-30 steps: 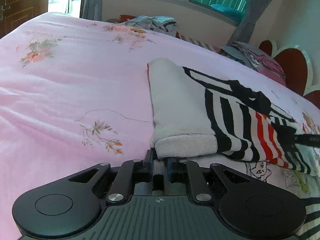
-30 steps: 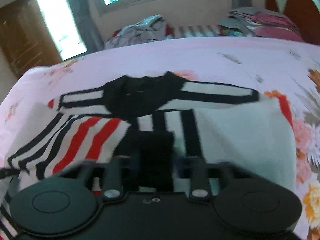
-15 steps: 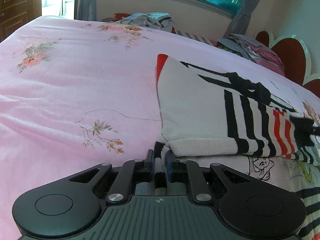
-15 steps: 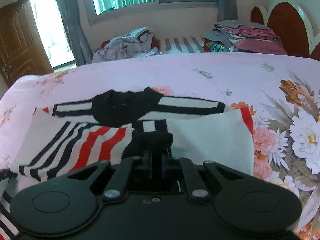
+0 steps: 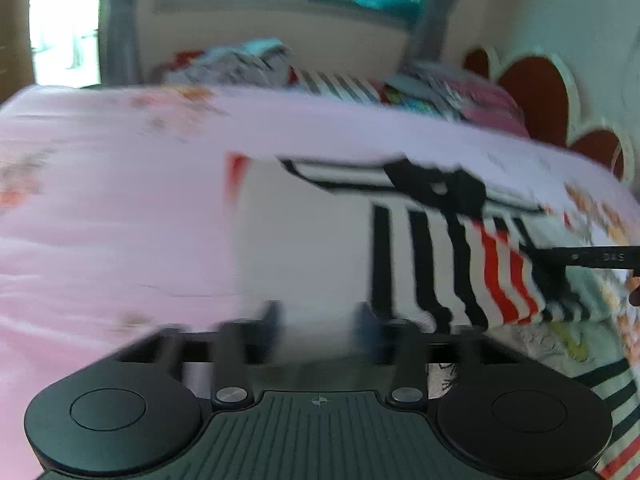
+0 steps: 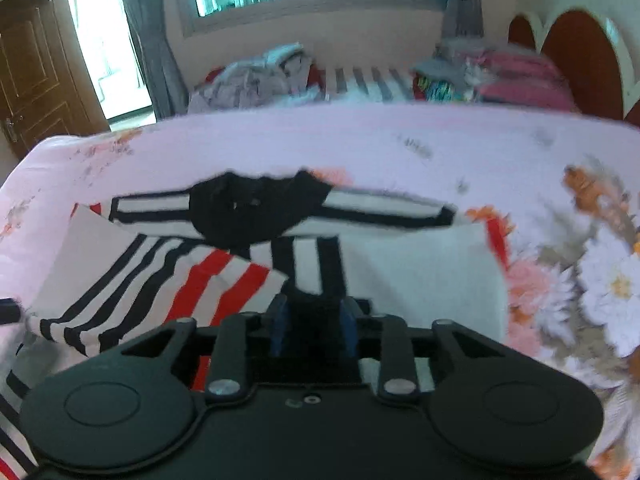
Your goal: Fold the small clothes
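The 2 fingers of the left gripper (image 5: 318, 316) stand apart, having just been opening, with the white hem of the striped garment (image 5: 360, 240) lying between them and untouched by either pad as far as the blur allows. The right gripper (image 6: 312, 322) has also just been opening; its blue-padded fingers (image 6: 278, 326) are a little apart with a dark cuff of the garment between them, and whether the pads press on it cannot be told. The garment lies folded on the pink floral bedsheet (image 5: 100, 220), sleeves laid across its white back. Piled clothes (image 6: 256, 76) sit beyond the bed's far edge.
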`<move>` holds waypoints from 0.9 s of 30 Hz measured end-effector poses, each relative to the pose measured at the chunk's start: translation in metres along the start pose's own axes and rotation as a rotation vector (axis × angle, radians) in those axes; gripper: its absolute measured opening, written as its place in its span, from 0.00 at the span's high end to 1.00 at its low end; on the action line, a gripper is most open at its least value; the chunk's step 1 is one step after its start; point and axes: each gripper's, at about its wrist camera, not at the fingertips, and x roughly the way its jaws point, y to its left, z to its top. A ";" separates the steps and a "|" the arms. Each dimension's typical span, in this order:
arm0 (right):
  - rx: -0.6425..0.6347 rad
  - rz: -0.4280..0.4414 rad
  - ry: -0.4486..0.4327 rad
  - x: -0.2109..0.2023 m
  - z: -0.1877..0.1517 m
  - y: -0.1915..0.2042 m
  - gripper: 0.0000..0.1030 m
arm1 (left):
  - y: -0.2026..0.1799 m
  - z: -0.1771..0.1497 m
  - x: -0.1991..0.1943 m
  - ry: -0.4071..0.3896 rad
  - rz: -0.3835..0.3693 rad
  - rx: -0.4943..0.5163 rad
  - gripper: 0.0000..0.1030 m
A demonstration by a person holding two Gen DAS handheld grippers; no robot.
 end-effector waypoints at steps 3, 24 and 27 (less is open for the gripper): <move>-0.076 -0.045 0.074 0.004 -0.005 0.010 0.75 | -0.017 -0.006 0.016 0.030 0.035 0.149 0.39; 0.036 0.003 -0.052 0.027 0.049 0.014 0.71 | 0.009 0.088 0.067 -0.093 -0.081 -0.037 0.39; -0.056 0.098 -0.036 0.039 0.046 0.068 0.74 | -0.039 0.072 0.071 -0.077 -0.063 0.039 0.39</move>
